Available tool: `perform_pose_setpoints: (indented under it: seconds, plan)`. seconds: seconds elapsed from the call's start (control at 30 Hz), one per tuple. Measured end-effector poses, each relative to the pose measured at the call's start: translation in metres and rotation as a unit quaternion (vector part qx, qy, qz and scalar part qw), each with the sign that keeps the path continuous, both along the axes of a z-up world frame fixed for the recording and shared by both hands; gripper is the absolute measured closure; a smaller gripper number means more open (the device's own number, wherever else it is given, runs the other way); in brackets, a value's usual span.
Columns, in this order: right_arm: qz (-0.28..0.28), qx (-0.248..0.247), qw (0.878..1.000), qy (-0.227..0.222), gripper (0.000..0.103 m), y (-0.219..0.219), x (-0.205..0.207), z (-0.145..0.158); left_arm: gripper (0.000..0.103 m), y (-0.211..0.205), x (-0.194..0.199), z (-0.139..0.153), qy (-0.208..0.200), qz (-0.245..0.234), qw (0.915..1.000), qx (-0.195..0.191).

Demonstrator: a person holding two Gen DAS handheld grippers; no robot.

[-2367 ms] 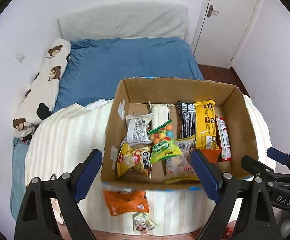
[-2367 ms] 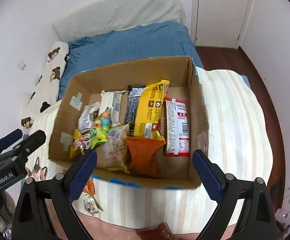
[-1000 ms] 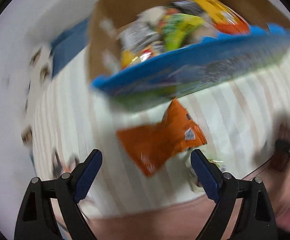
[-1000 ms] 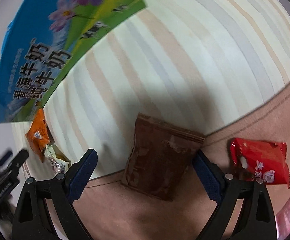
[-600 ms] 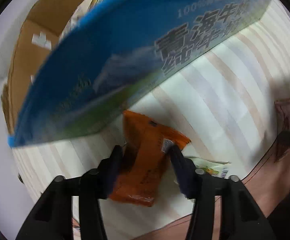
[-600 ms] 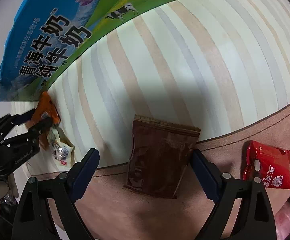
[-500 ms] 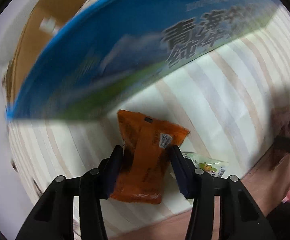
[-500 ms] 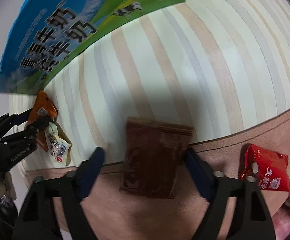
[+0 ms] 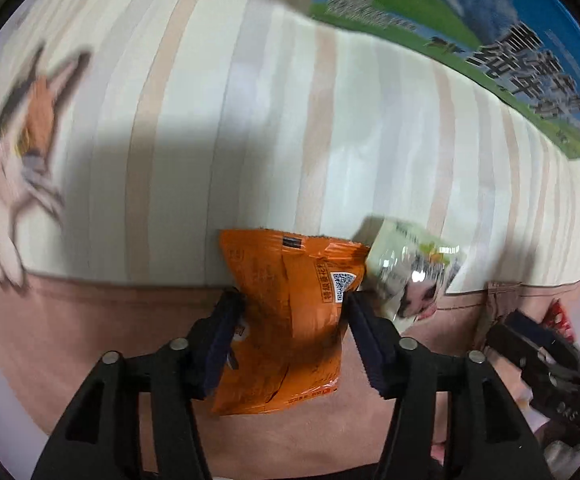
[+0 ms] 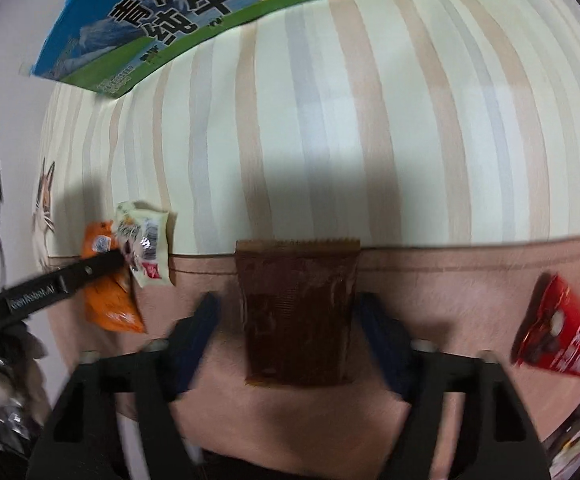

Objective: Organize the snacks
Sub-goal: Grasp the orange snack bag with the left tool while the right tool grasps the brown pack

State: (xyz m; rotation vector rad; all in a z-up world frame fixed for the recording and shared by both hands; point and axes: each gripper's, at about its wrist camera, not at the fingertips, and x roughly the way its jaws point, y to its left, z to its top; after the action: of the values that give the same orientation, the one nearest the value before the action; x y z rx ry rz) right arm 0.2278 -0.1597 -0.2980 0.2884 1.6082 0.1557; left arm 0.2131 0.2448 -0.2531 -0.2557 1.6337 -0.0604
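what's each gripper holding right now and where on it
Left gripper pinches the orange snack packet across its middle. Right gripper holds nothing: its opening jaws straddle the brown packet.

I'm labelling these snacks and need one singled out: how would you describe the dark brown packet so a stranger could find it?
Start at the striped blanket below the blue-and-green milk box. At the blanket's near edge, where the pinkish-brown border begins, the brown packet lies flat between the fingers of the right gripper. It is the only dark, plain, unprinted packet; its neighbours are orange, pale and red.

"纯牛奶" on box (image 10: pixel 226 8), pkt QR code (image 9: pixel 343 281)
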Motion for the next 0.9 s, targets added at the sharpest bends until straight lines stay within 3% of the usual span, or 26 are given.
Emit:
perform_pose_setpoints:
  seconds: [0.1,0.3,0.37,0.47,0.53,0.73,0.9]
  plan:
    - [0.005,-0.002,1.000,0.001,0.013,0.008,-0.009,-0.004,0.044,0.006,-0.004,-0.008,0.000,0.004,0.9999,-0.014]
    - [0.008,-0.043,0.999,-0.016,0.012,0.031,-0.020,-0.019,0.039,-0.001,-0.004,-0.025,0.001,-0.023,0.9997,0.007]
    - [0.010,-0.058,0.998,-0.028,0.022,0.039,-0.023,-0.024,0.039,-0.010,-0.008,-0.024,-0.010,-0.028,0.9994,0.019]
    - [0.027,-0.080,0.995,-0.046,0.038,0.039,-0.032,-0.024,0.048,-0.017,-0.024,-0.019,-0.026,-0.024,0.9986,0.040]
    - [0.033,-0.073,0.995,-0.052,0.043,0.030,-0.041,-0.019,0.048,-0.018,-0.040,-0.018,-0.028,-0.016,0.9986,0.042]
    - [0.043,-0.038,0.998,-0.026,0.043,0.022,-0.070,-0.018,0.049,-0.013,-0.090,-0.025,-0.019,-0.006,0.9985,0.052]
    - [0.033,-0.023,0.999,-0.011,0.042,0.027,-0.086,-0.025,0.048,-0.016,-0.106,-0.034,-0.018,-0.002,0.9981,0.058]
